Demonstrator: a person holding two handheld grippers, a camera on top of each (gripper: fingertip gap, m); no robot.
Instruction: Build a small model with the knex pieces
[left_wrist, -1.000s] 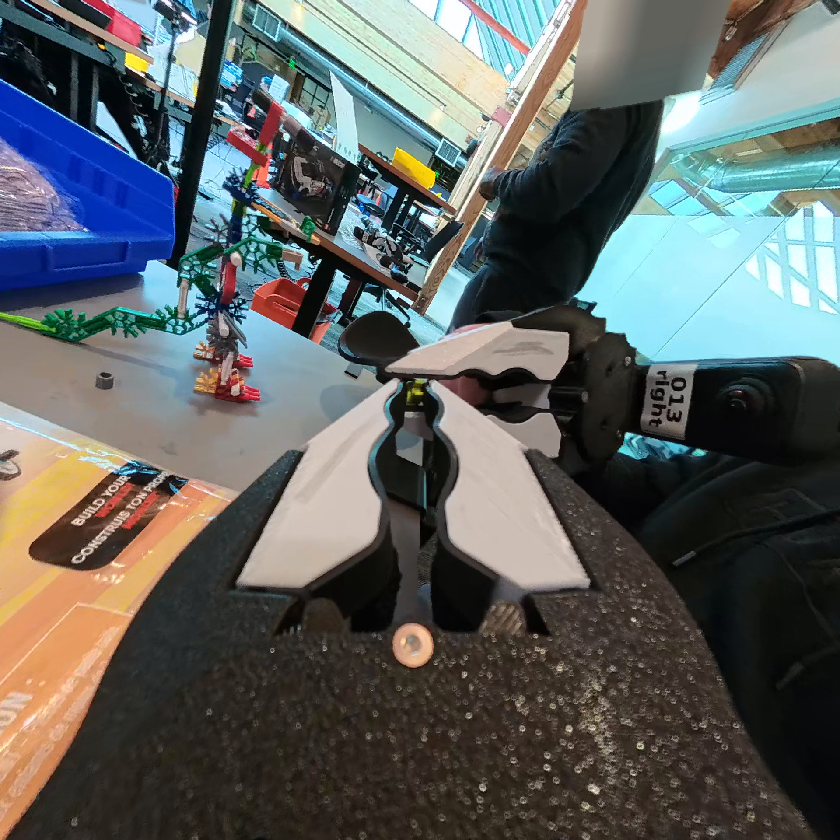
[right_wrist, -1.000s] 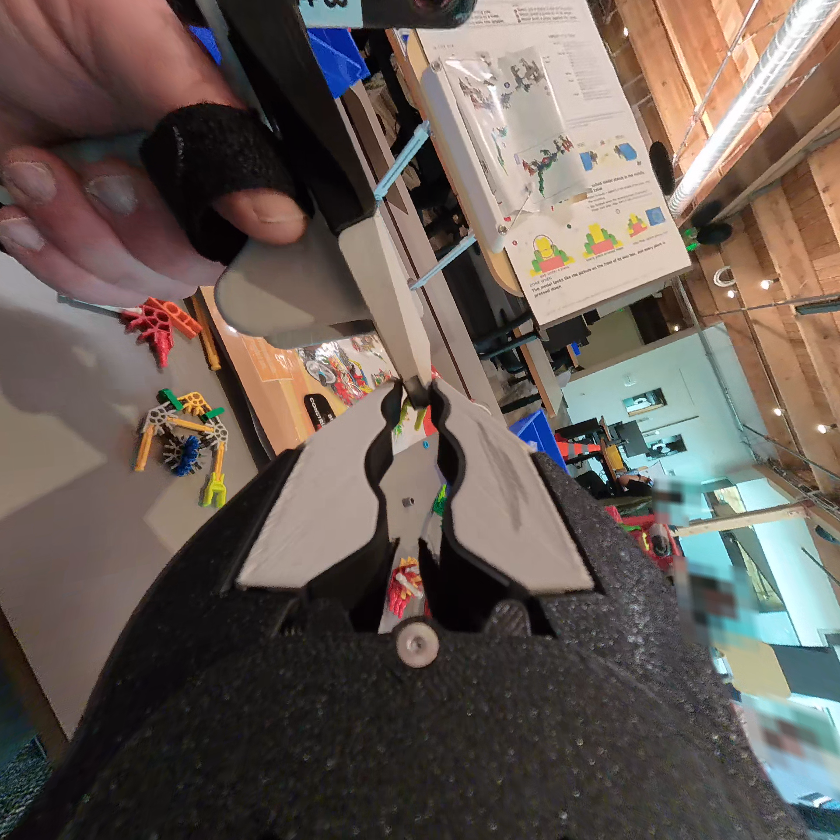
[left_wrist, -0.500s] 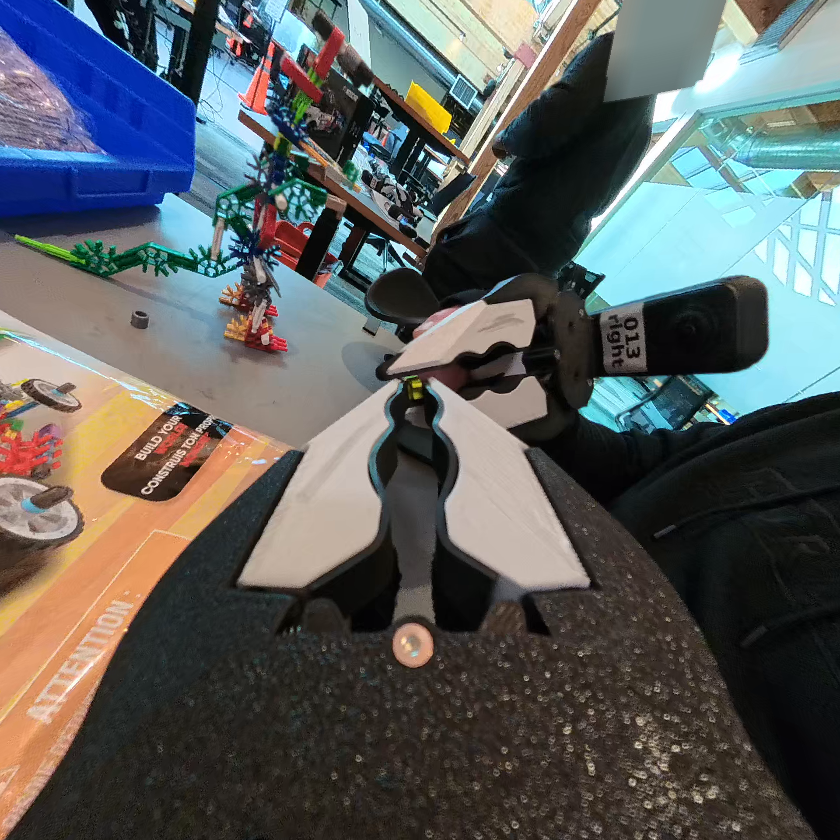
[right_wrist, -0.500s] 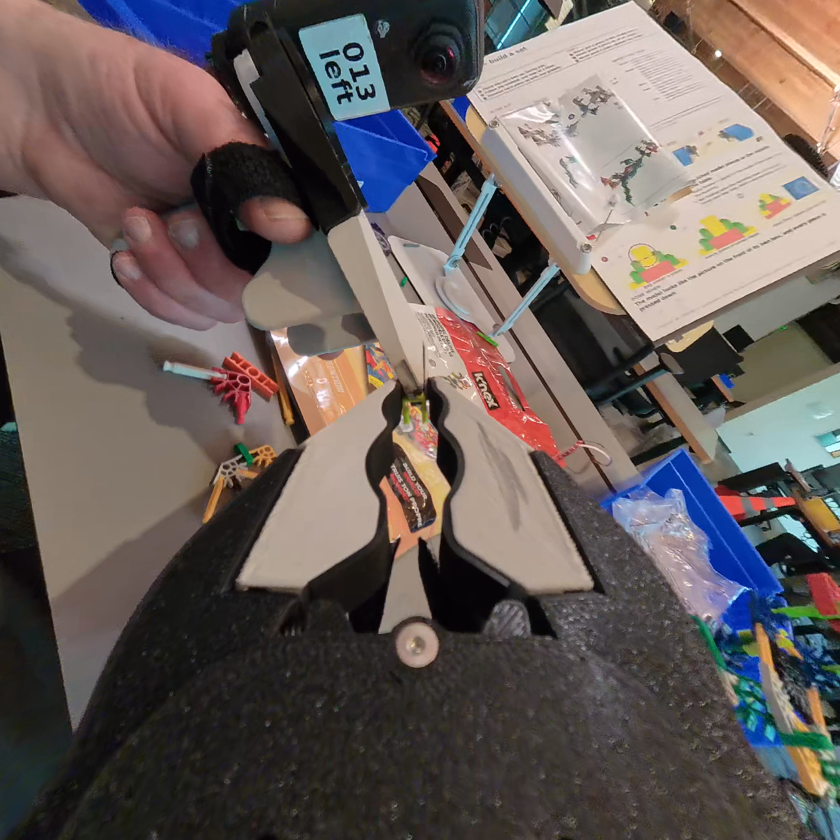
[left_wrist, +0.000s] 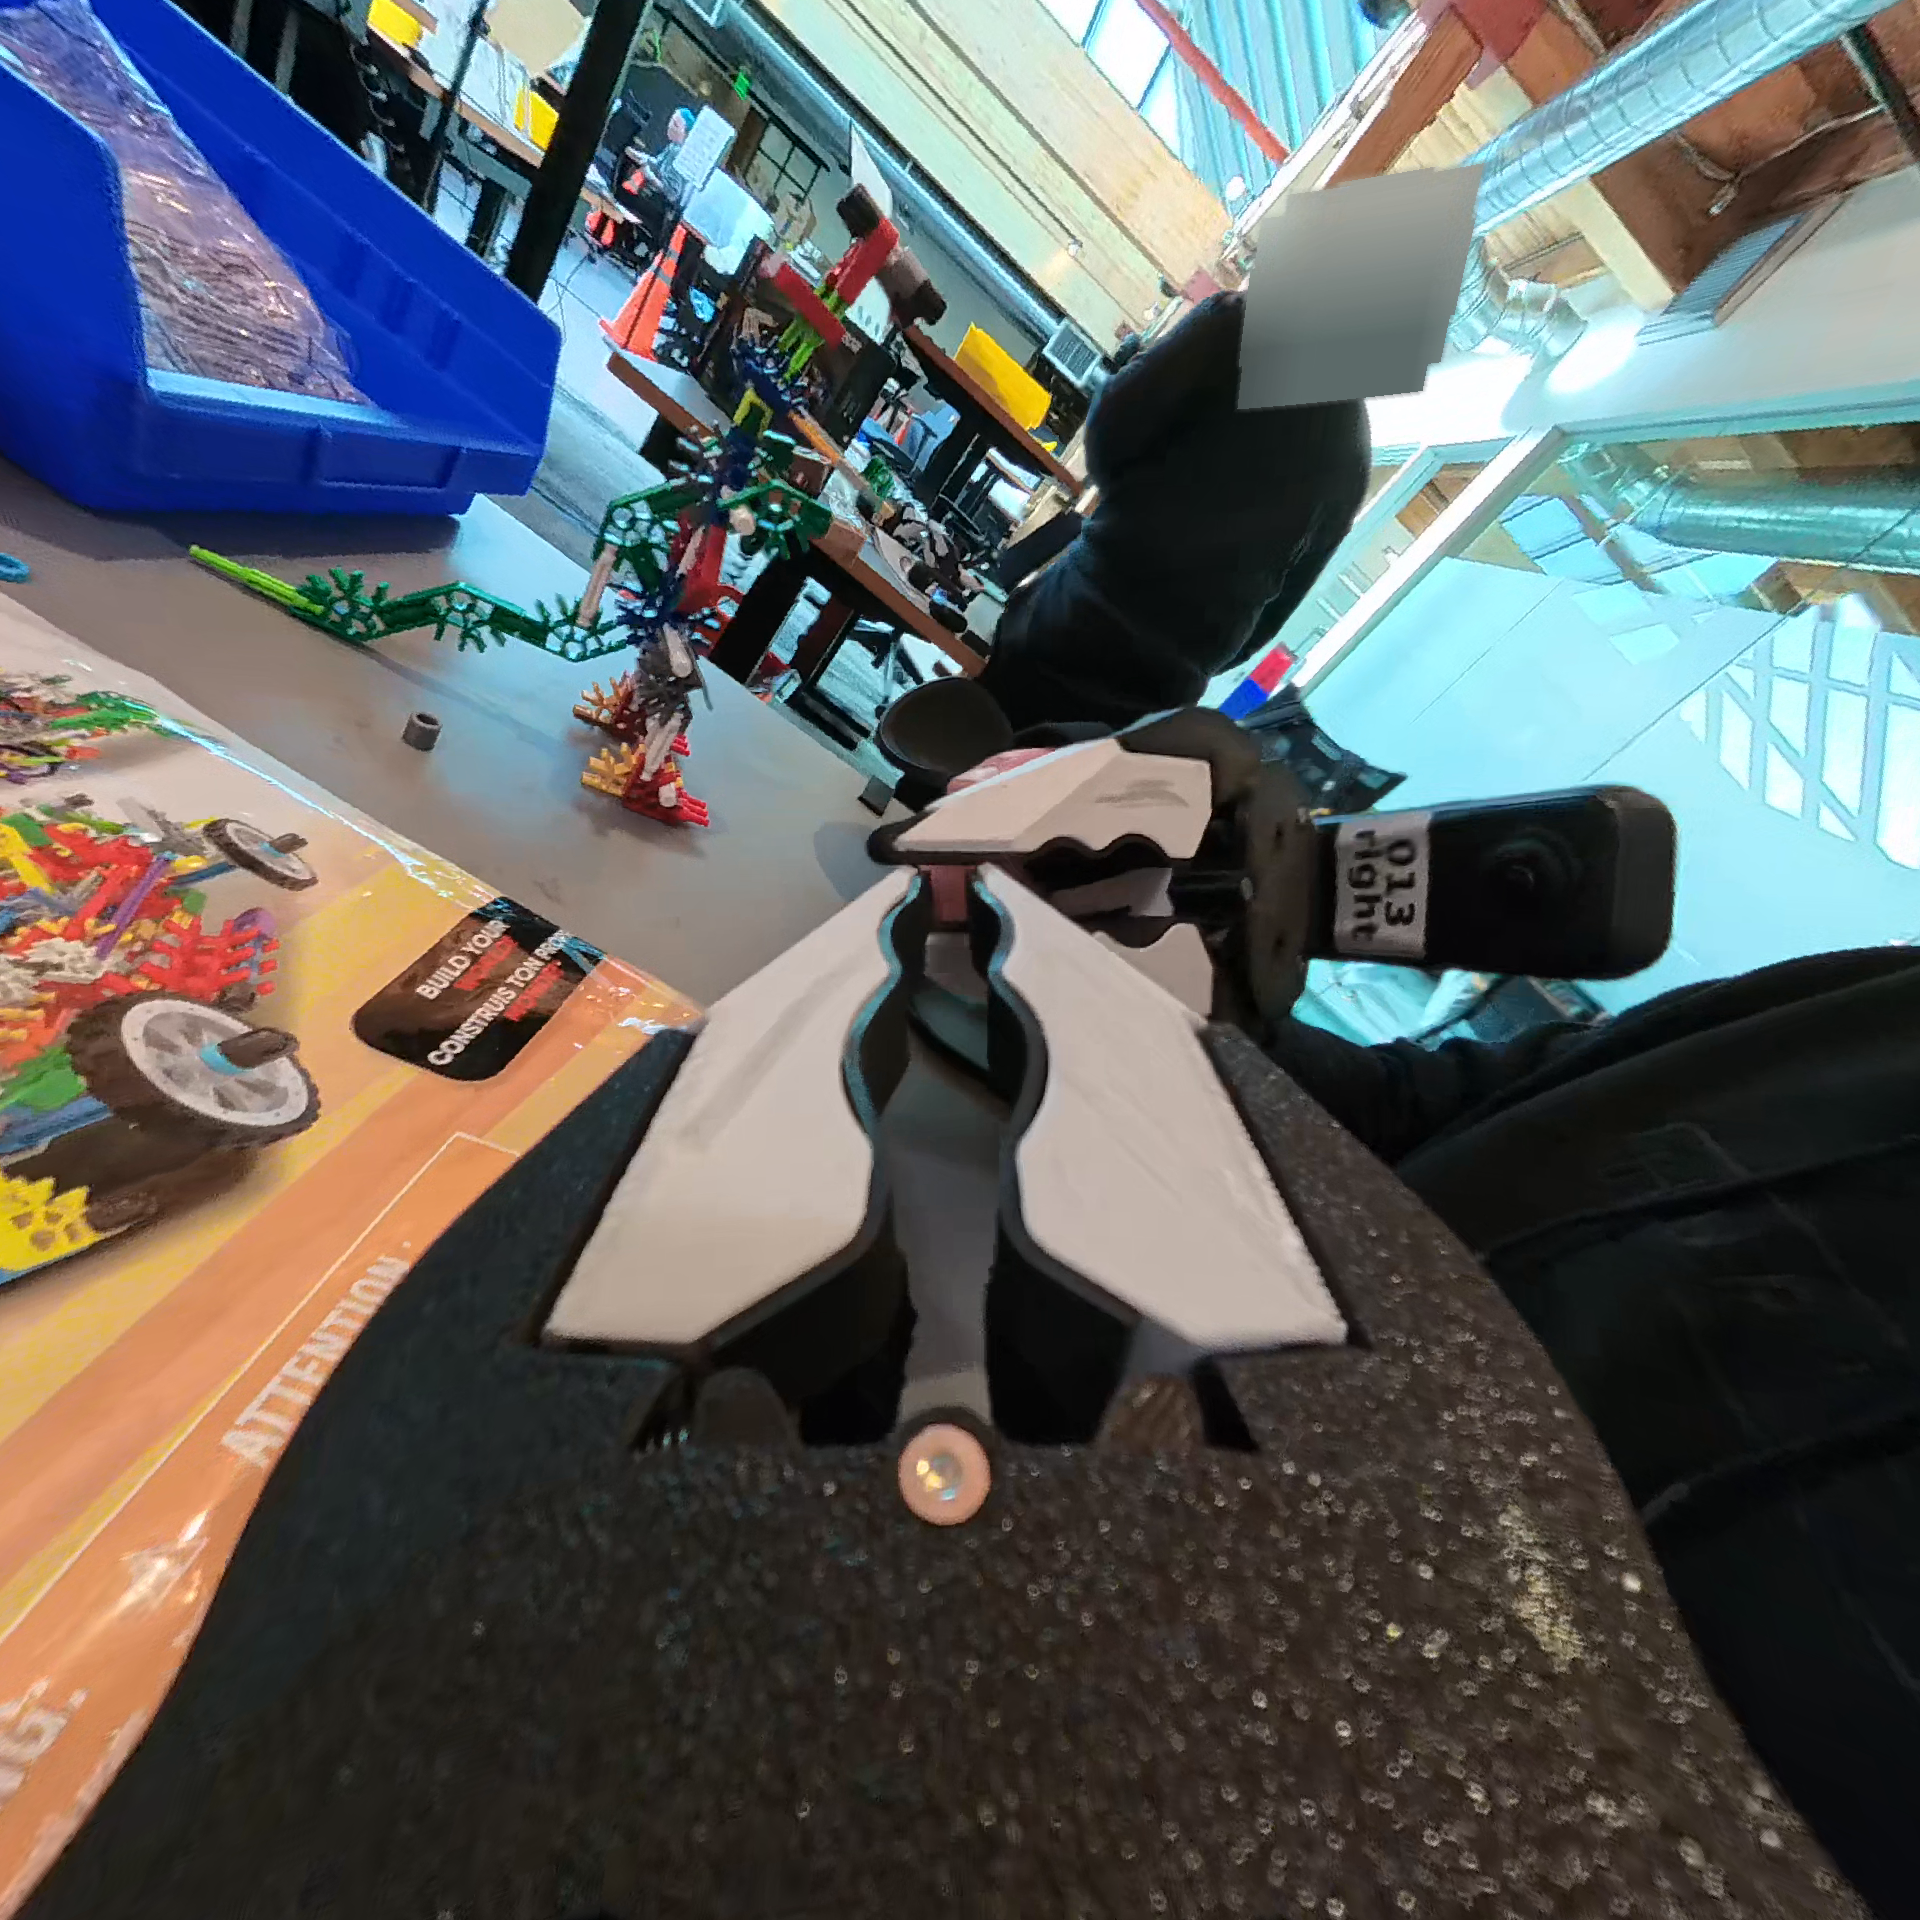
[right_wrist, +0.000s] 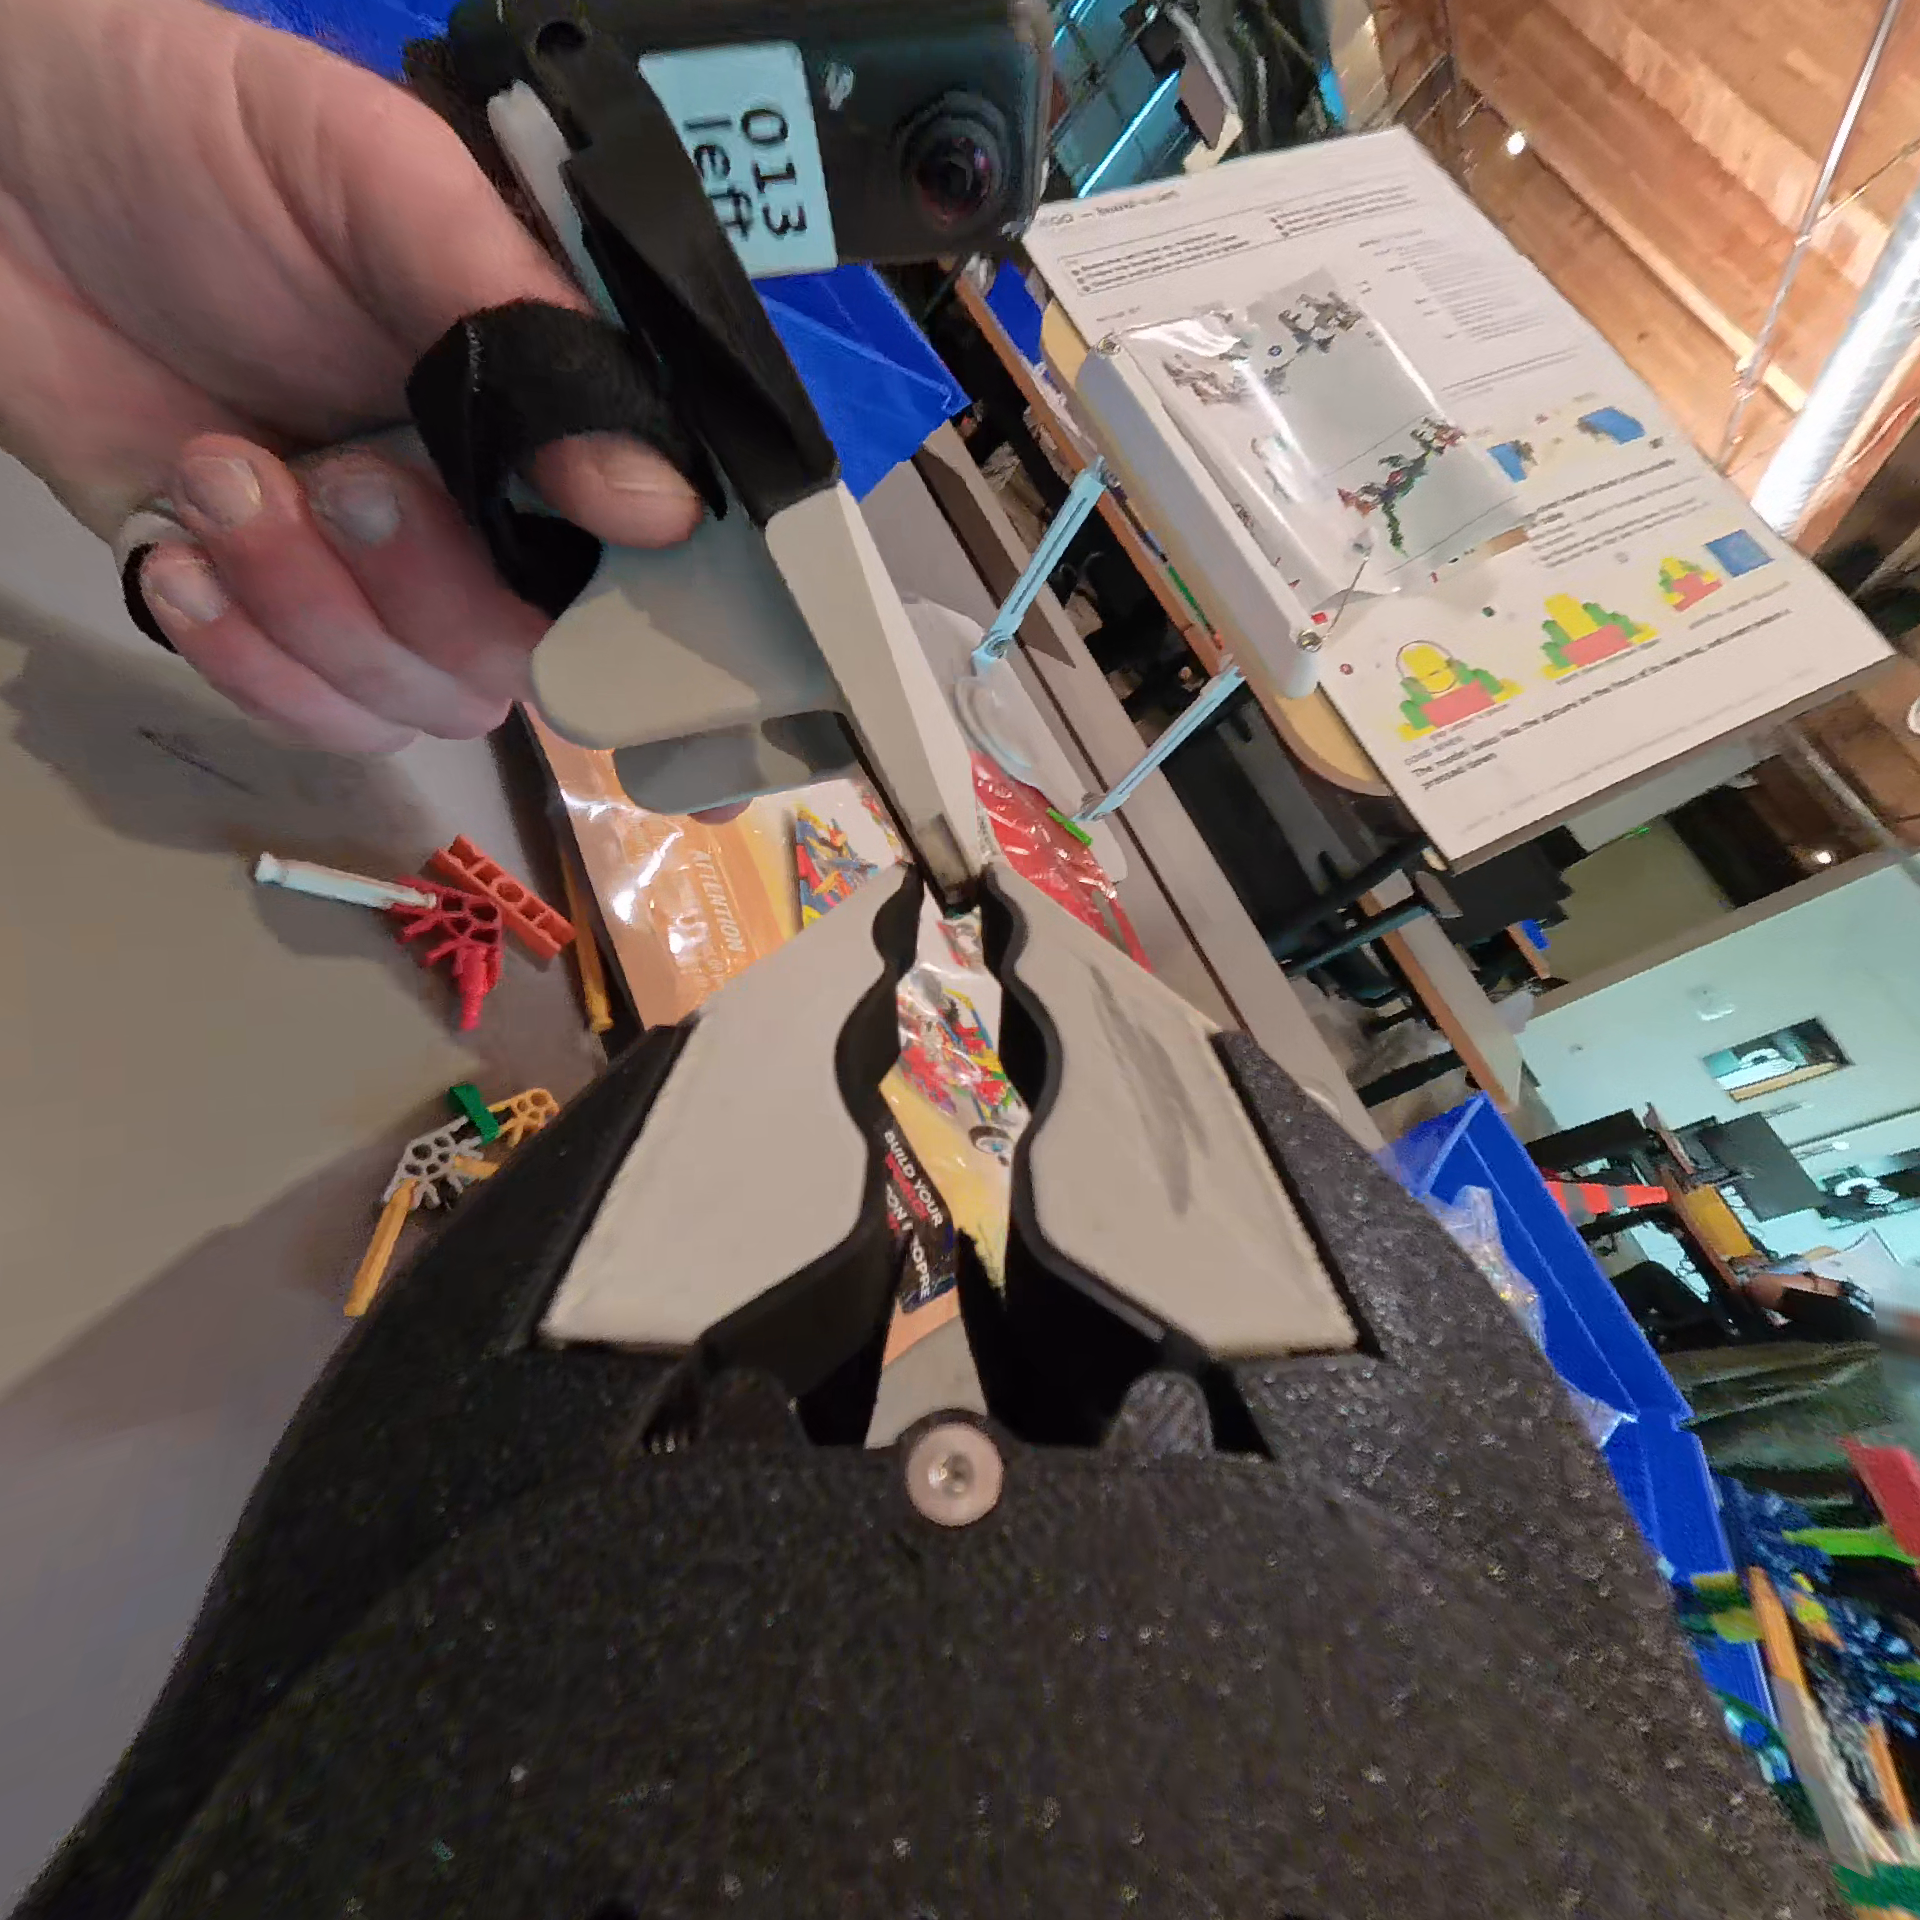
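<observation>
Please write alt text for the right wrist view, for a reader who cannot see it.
The right gripper meets the tip of the left gripper, held by a hand, above a grey table. Below lie an orange toy box and loose construction-toy pieces; an instruction board stands behind.

Tabletop (left_wrist: 499, 748): grey, carries everything below.
Bin (left_wrist: 343, 343): blue, at the far edge, clear plastic bags inside.
Toy box (left_wrist: 208, 1143): orange, lying flat, pictures of a wheeled model on its face.
Model (left_wrist: 665, 634): rod-and-connector figure standing on red and orange feet, its green tail trailing along the tabletop.
Ring (left_wrist: 420, 729): small, grey, near the model.
Loose parts (right_wrist: 457, 914): red connectors and a white rod, beside the toy box.
Instruction board (right_wrist: 1455, 468): tilted on a stand.
Person (left_wrist: 1174, 540): dark clothing, beyond the tabletop.
</observation>
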